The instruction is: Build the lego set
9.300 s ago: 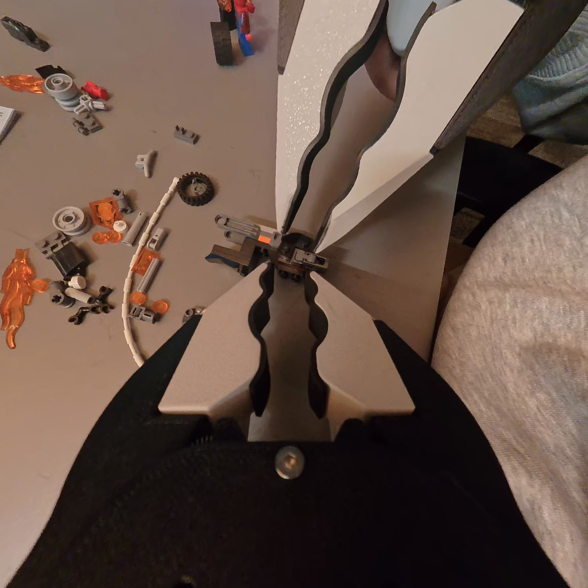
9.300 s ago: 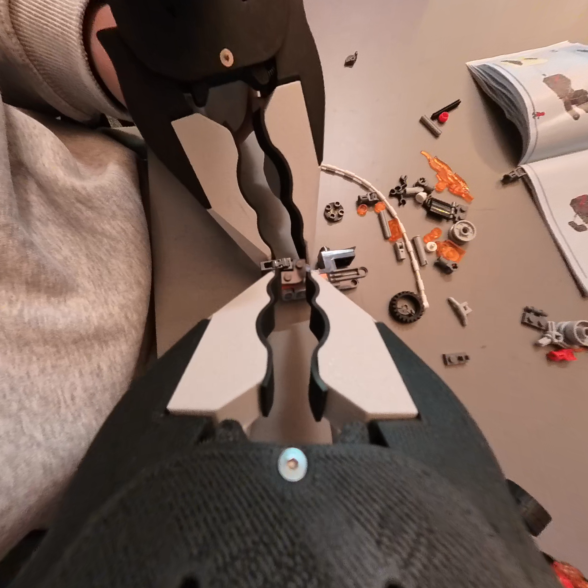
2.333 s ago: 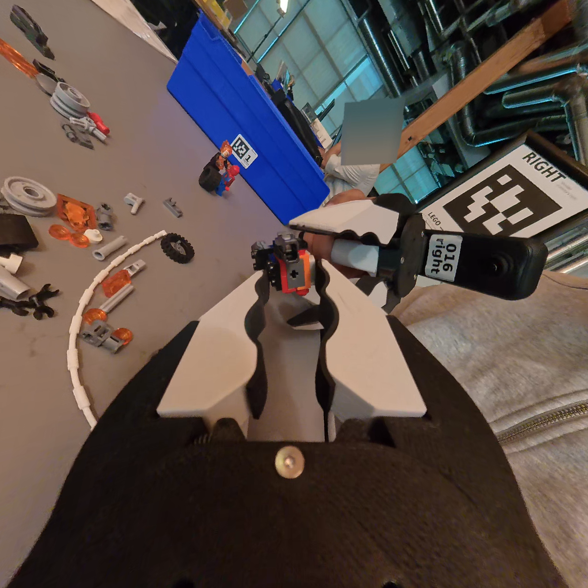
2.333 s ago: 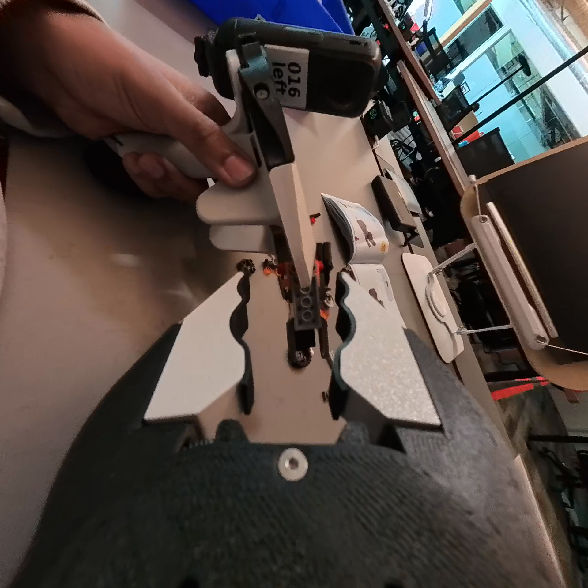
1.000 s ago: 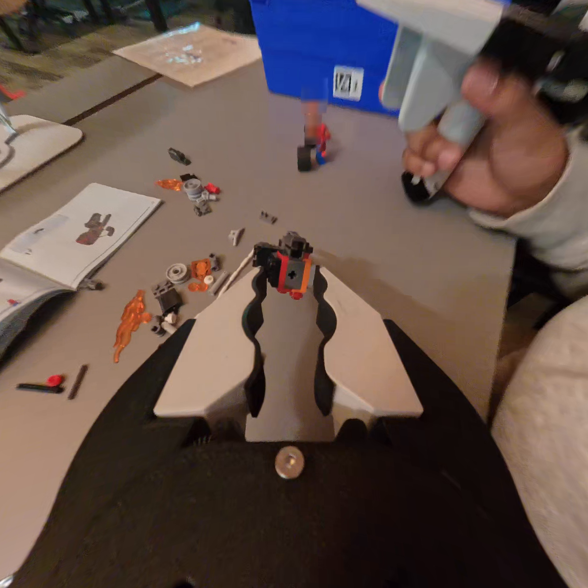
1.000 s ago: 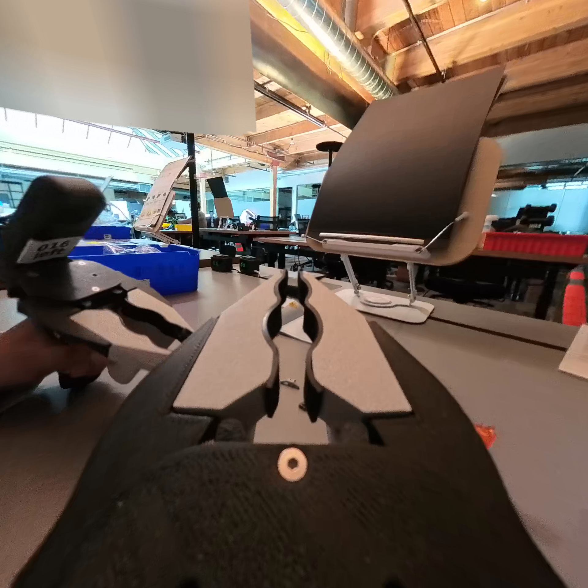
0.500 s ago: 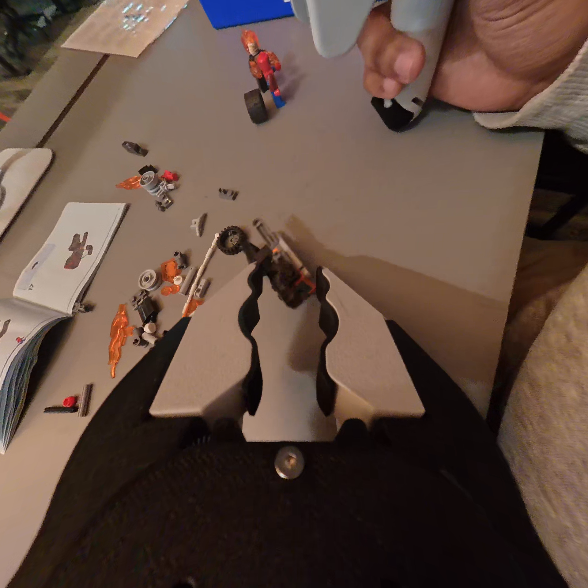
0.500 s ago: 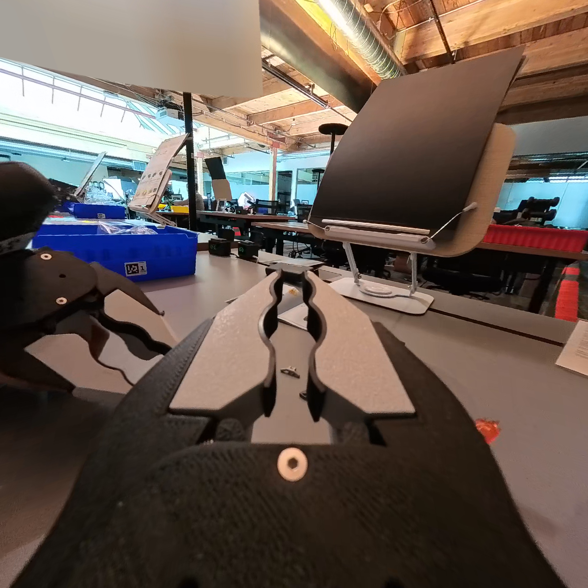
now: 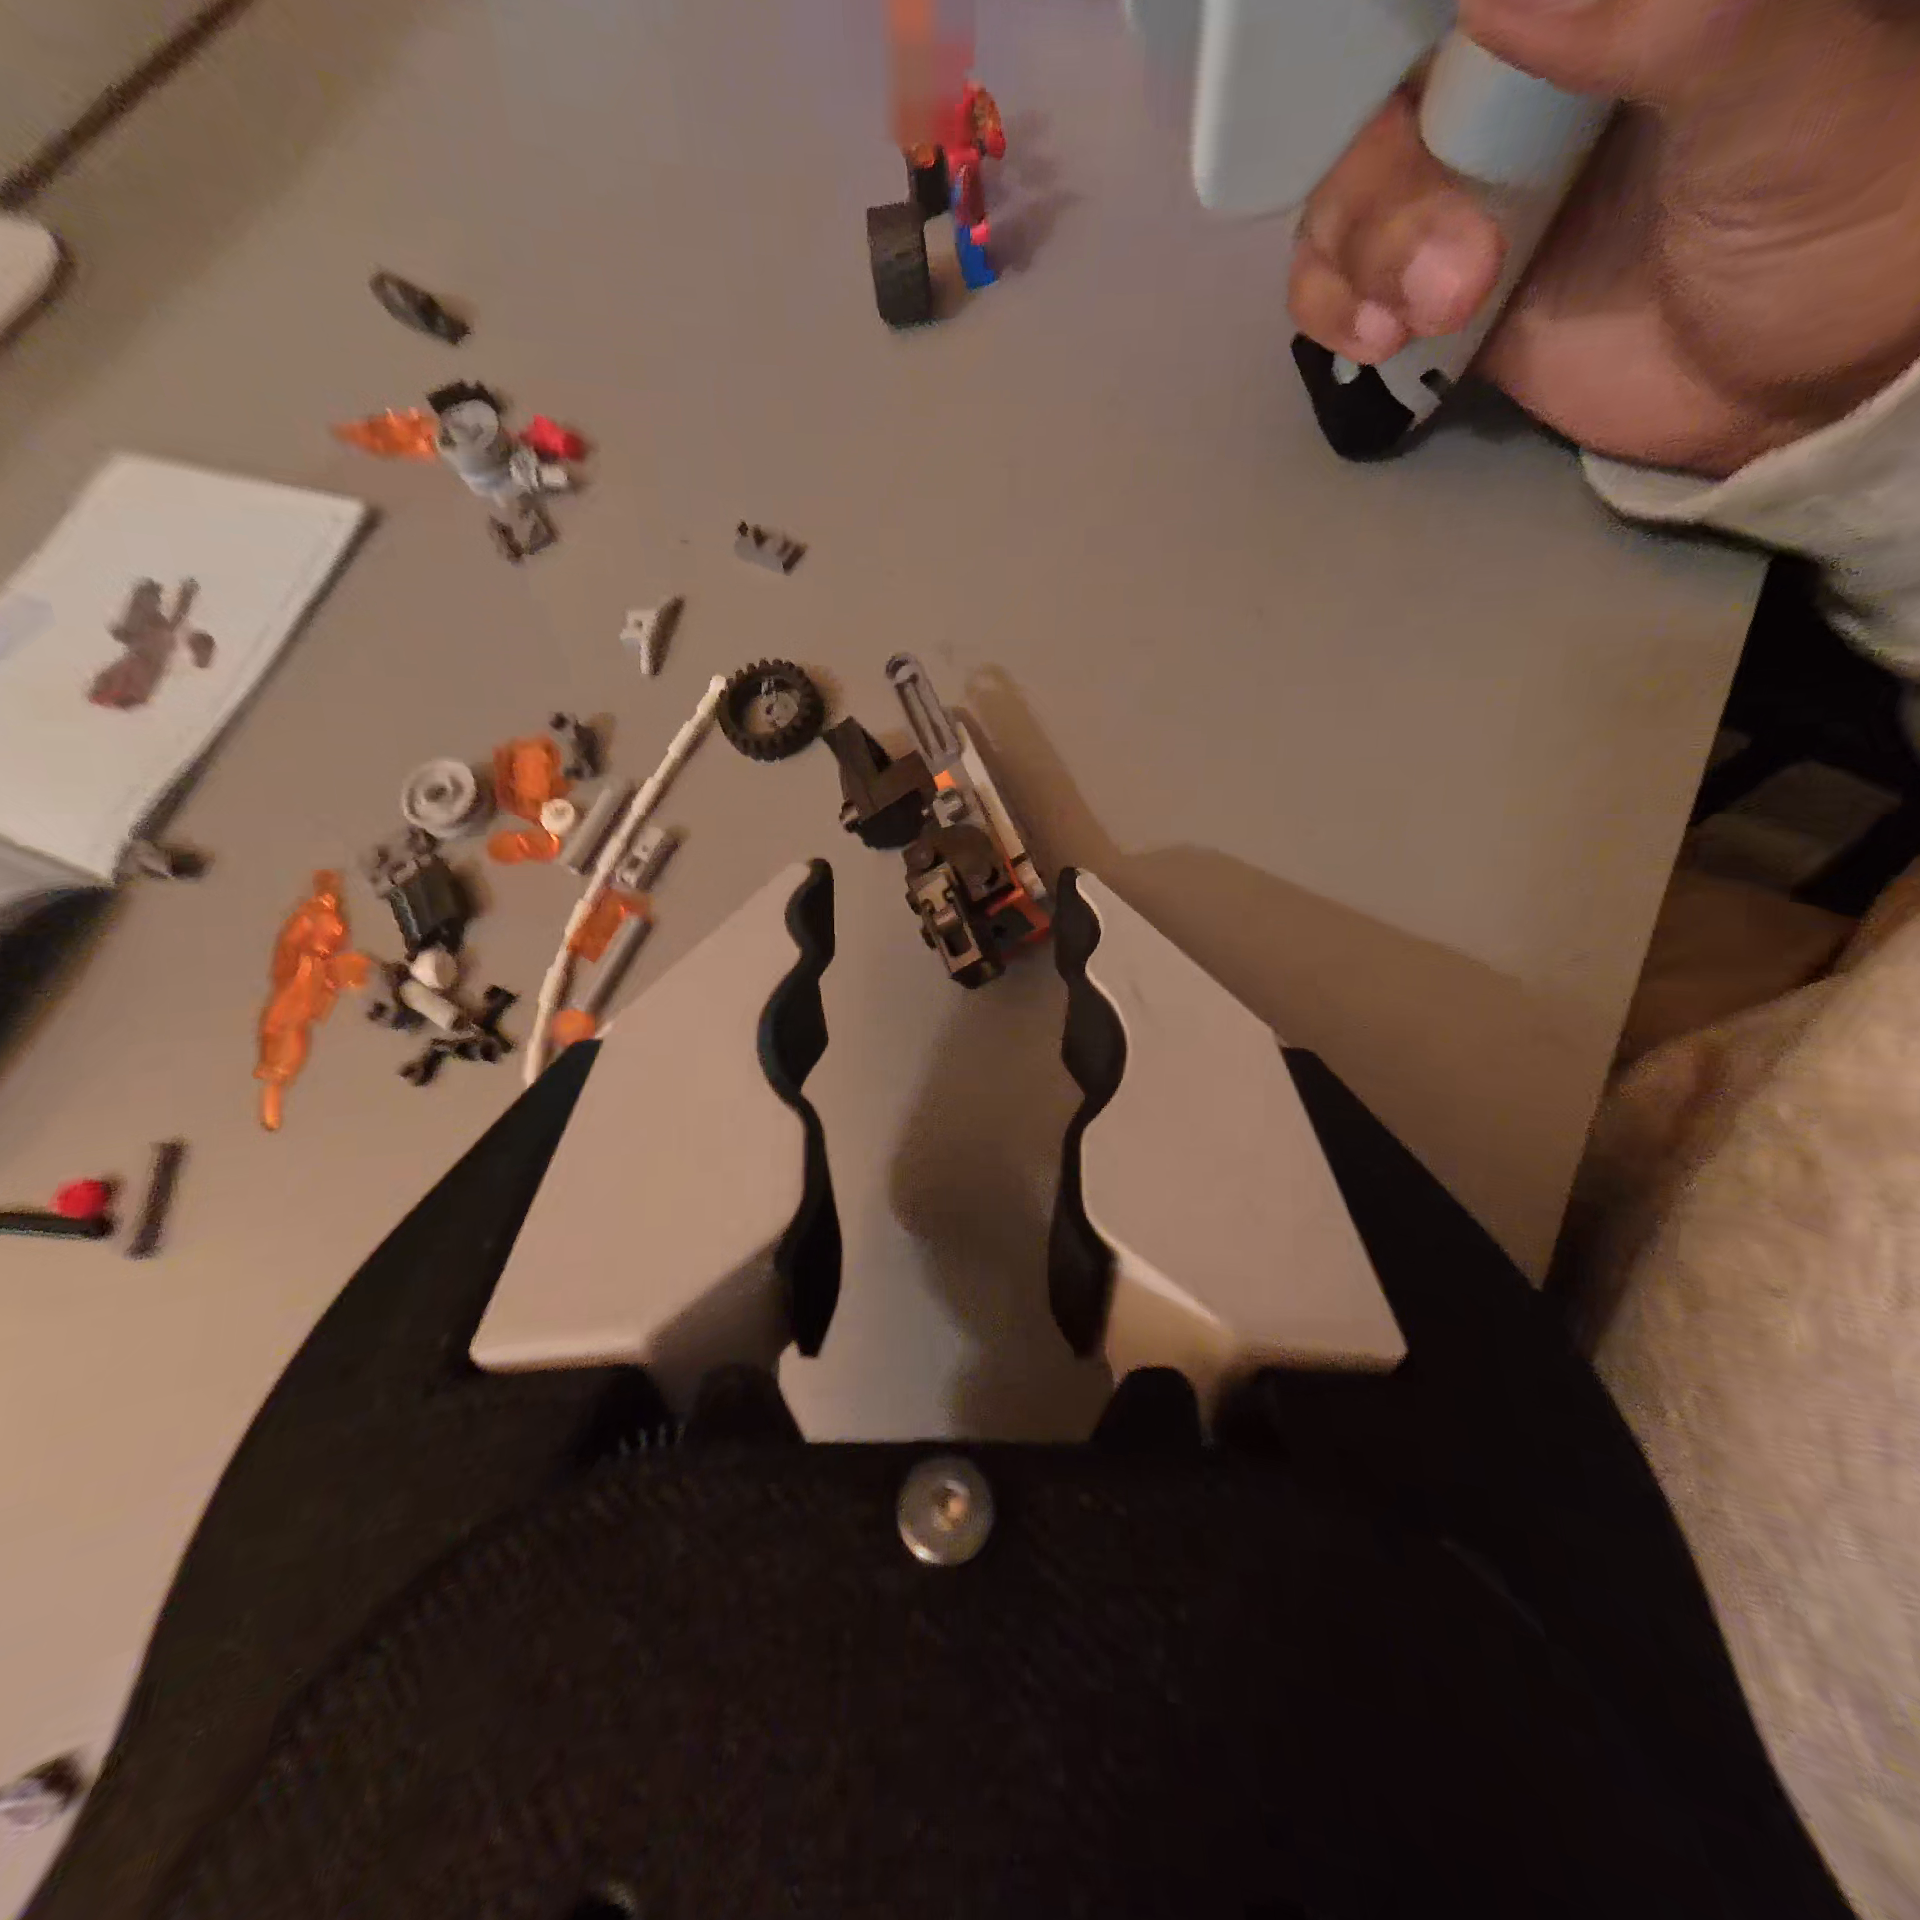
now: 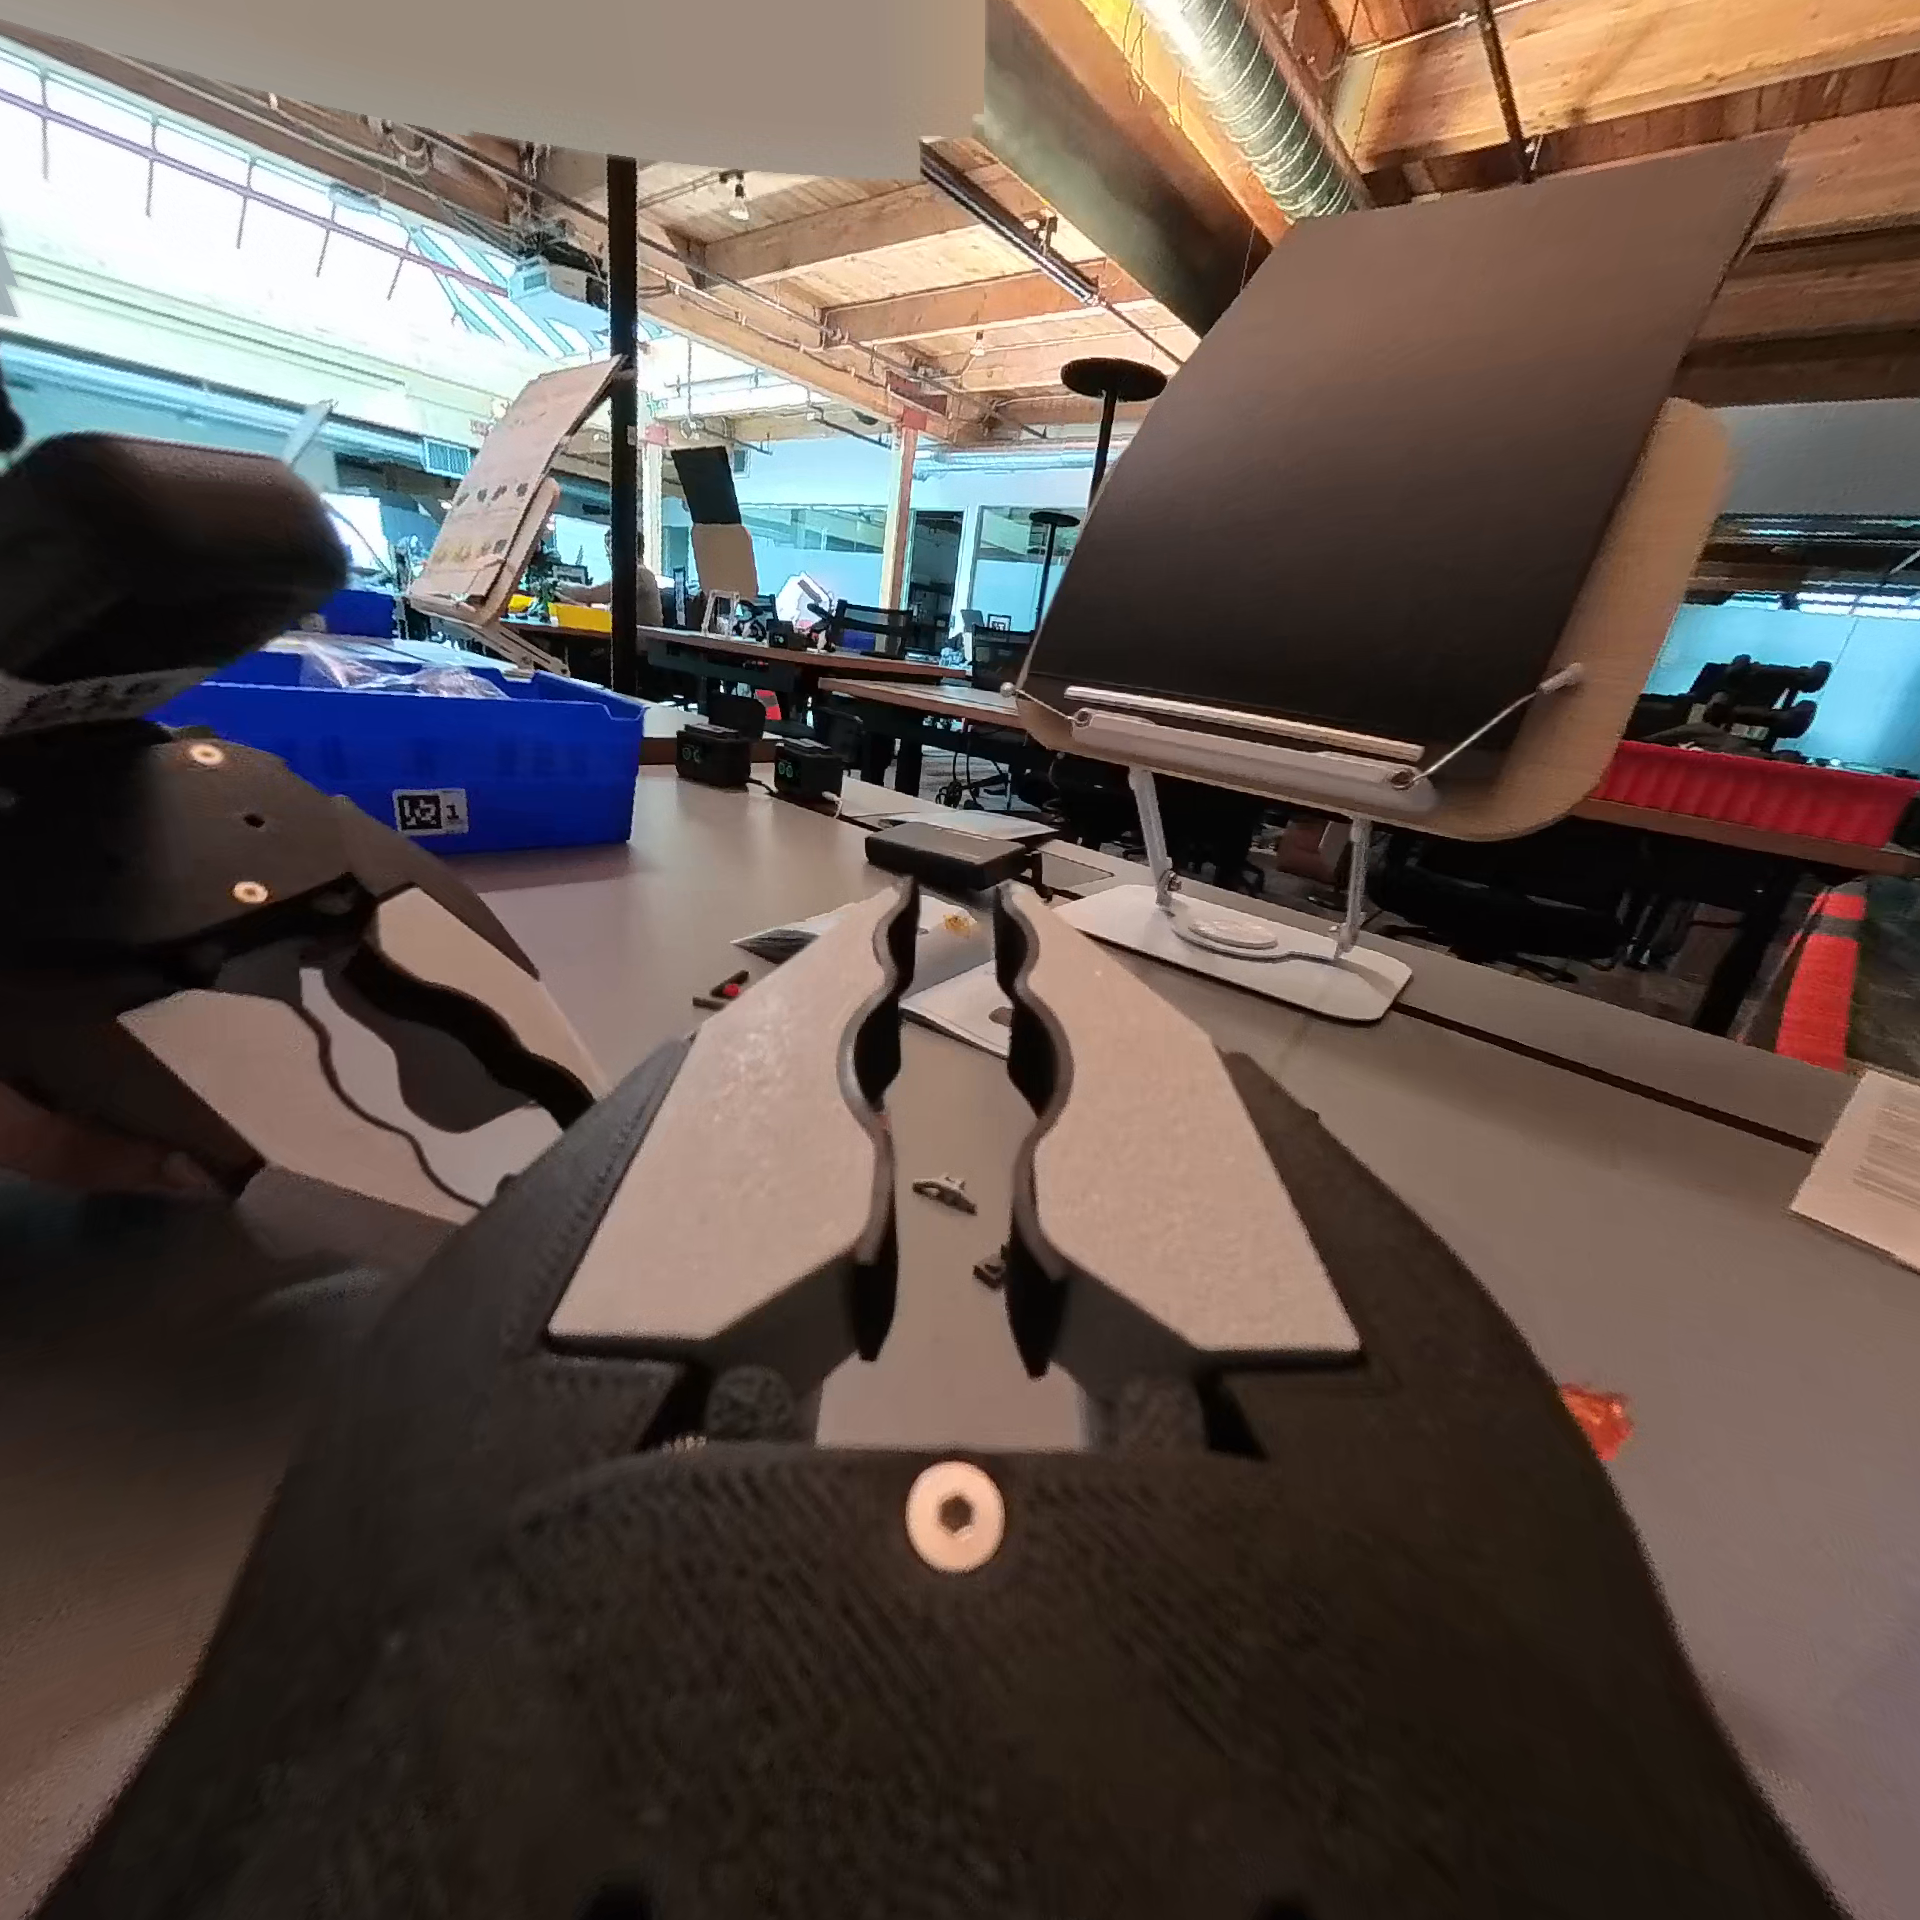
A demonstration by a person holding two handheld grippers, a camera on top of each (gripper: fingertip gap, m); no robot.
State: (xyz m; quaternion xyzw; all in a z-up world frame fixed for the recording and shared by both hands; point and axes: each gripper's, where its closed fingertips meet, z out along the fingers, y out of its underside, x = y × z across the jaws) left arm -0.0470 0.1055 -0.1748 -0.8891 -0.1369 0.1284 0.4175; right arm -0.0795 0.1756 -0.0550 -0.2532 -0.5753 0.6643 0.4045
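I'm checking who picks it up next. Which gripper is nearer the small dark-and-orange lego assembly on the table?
Left. The left gripper is open right over the lego assembly, which lies beside its right finger. The right gripper is held farther off, pointing across the room.

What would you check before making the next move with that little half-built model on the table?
1. Left hand-held gripper let go of the model: ok, jaws apart.
2. Model resting on the table: ok, lying there, near the edge.
3. Right hand-held gripper free for a piece: ok, nearly closed, nothing held.
4. Loose pieces within sight: ok, tyre and orange bits beside the model.
5. Instruction booklet open: ok, page blurred.
6. Which piece goes next: cannot tell.
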